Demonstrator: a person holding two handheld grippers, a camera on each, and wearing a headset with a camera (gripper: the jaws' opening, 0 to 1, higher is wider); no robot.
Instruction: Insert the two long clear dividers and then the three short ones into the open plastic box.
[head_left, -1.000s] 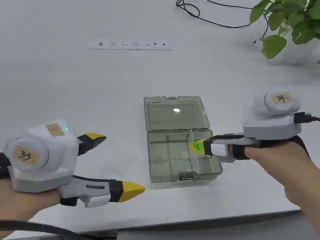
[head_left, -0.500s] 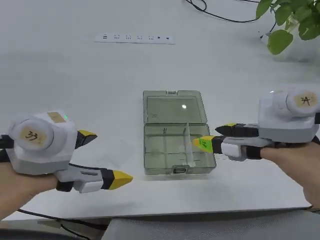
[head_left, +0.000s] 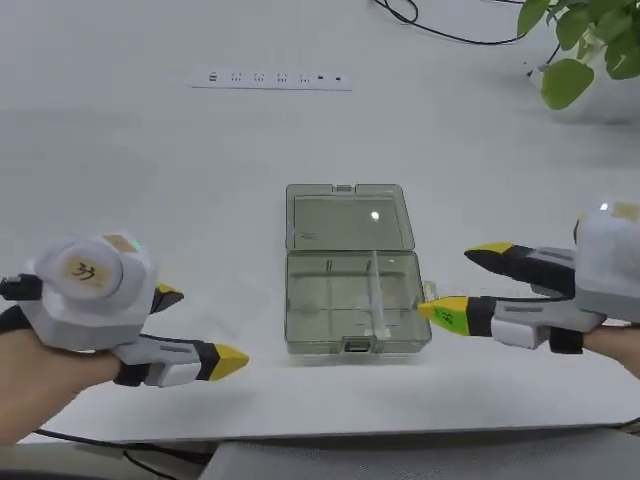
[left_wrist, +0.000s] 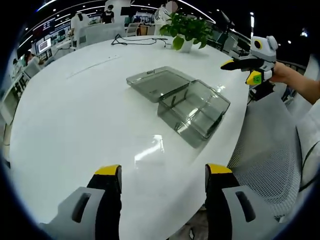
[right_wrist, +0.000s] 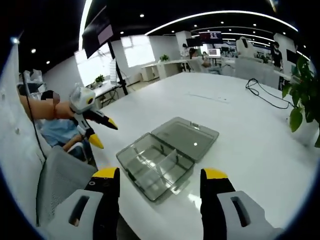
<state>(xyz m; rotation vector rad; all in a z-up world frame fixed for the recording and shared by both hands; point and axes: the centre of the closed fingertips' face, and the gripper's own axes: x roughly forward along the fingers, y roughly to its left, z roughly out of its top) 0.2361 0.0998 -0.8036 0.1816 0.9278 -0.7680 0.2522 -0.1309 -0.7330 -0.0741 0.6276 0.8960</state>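
Observation:
An open, smoky-clear plastic box (head_left: 300, 312) lies at the table's middle, with its lid (head_left: 349, 215) folded flat behind it. One clear divider (head_left: 375, 295) runs front to back inside, right of centre. The box (left_wrist: 197, 107) (right_wrist: 150, 167) also appears beyond each gripper's own jaws. My left gripper (head_left: 200, 327) (left_wrist: 162, 172) hovers open and empty, well left of the box. Just off the box's right side is my right gripper (head_left: 462, 282) (right_wrist: 160, 173), open and empty. Each shows in the other's view: the right gripper (left_wrist: 250, 62), the left gripper (right_wrist: 92, 125).
A white power strip (head_left: 270, 78) lies far back on the table. A potted plant (head_left: 580, 45) and a black cable (head_left: 430, 30) are at the back right. The table's front edge (head_left: 330, 420) runs close below the grippers. A mesh chair (left_wrist: 270, 150) stands beside the table.
My right gripper has drawn back to the right, off the box, and its jaws have spread apart. The left gripper has slid a little left and toward me.

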